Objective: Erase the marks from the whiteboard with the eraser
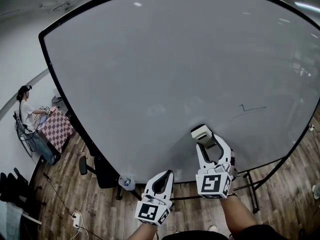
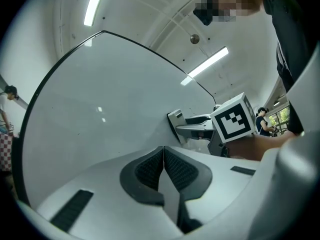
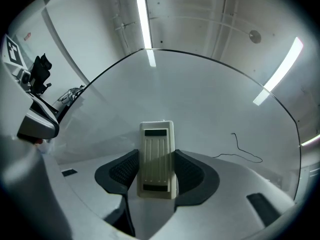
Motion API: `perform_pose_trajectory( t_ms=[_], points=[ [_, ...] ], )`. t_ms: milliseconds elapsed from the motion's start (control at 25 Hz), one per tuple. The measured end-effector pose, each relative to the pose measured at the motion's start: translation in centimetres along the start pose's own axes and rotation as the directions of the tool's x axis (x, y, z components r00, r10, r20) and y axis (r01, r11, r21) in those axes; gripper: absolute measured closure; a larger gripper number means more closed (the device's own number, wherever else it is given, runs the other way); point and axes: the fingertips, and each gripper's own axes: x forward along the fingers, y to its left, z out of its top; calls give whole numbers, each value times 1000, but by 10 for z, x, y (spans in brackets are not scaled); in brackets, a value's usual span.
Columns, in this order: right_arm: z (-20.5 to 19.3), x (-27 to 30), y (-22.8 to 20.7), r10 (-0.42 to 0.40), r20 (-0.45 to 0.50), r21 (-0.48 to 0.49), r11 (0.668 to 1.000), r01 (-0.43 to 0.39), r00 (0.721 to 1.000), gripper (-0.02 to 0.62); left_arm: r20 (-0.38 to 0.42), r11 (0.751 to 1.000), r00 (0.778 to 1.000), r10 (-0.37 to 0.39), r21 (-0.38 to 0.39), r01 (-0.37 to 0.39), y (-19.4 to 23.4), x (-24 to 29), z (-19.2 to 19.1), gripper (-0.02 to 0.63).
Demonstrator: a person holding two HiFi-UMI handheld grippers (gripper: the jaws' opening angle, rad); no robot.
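Note:
A large whiteboard (image 1: 165, 69) fills the head view. One thin black squiggle mark (image 1: 251, 108) sits on its lower right part, and shows as a mark (image 3: 243, 153) right of the jaws in the right gripper view. My right gripper (image 1: 206, 140) is shut on a cream eraser (image 3: 157, 159), whose far end (image 1: 201, 132) points at the board, left of and below the mark. Lower down, my left gripper (image 1: 161, 181) hangs shut and empty, its pads (image 2: 151, 170) pressed together.
The board stands on a black stand with feet (image 1: 250, 186) over a wood floor. A person (image 1: 30, 121) sits at a checkered table (image 1: 55, 129) far left. A black chair (image 1: 97, 169) stands below the board's left corner.

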Motion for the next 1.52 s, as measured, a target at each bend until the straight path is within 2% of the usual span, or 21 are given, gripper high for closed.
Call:
perform_pose_trajectory(
  t_ms=[160, 320, 800, 1280, 1520],
  points=[
    [7, -1, -4, 30, 5, 38, 999, -30, 1000, 350, 5, 1000, 1000, 0, 12, 0, -4, 3, 5, 584],
    [11, -2, -10, 43, 39, 26, 999, -44, 998, 350, 13, 1000, 1000, 0, 21, 0, -12, 7, 9, 584],
    [14, -5, -77, -25, 91, 36, 999, 22, 995, 344, 5, 1000, 1000, 2, 5, -3, -39, 29, 3, 584],
    [0, -14, -147, -104, 88, 80, 992, 97, 991, 342, -1, 1000, 1000, -2, 20, 2, -67, 47, 4, 584],
    [-1, -14, -168, -133, 82, 95, 988, 125, 988, 341, 6, 999, 1000, -20, 31, 20, -72, 53, 11, 584]
  ],
)
